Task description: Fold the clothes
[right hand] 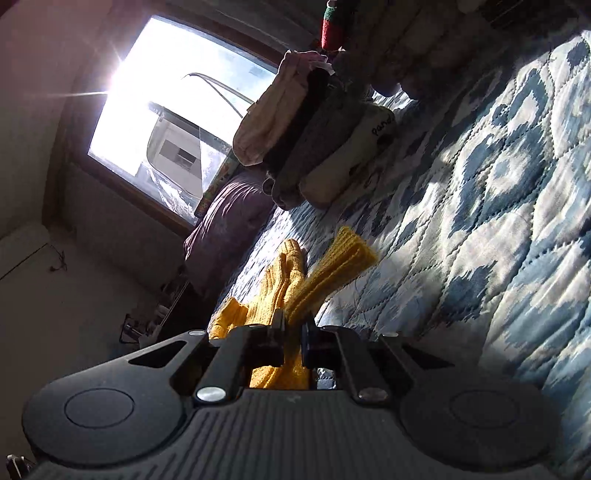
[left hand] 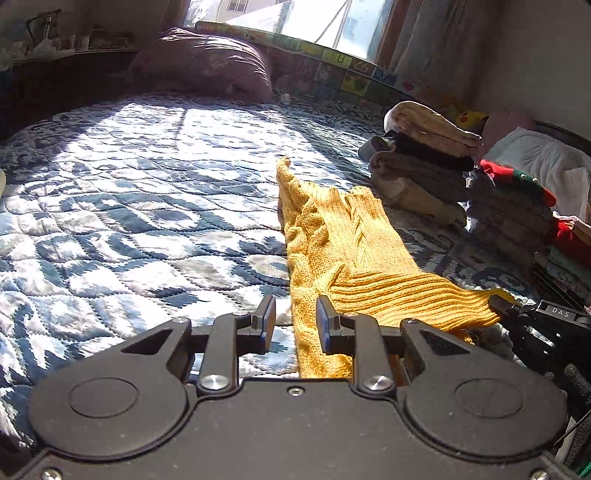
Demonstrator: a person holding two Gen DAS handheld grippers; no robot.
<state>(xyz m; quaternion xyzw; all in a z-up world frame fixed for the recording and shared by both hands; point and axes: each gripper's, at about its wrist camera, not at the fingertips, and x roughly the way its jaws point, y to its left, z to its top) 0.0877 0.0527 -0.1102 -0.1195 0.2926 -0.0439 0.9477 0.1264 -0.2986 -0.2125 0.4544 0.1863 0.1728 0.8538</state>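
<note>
A mustard-yellow knit sweater [left hand: 332, 243] lies stretched out on the blue and white quilted bed [left hand: 129, 192], one sleeve tip pointing away. My left gripper [left hand: 295, 317] is open just above the bed, its right finger at the sweater's left edge, nothing held between the fingers. My right gripper [left hand: 517, 306] shows at the right of the left wrist view, clamped on the ribbed hem. In the tilted right wrist view the right gripper [right hand: 293, 328] is shut on the yellow sweater [right hand: 321, 273], which runs out from between the fingers.
Two stacks of folded clothes [left hand: 421, 162] stand on the bed right of the sweater, one topped by a red and green item [left hand: 517, 177]. A purple duvet [left hand: 207, 62] lies at the head of the bed under a bright window [left hand: 295, 18].
</note>
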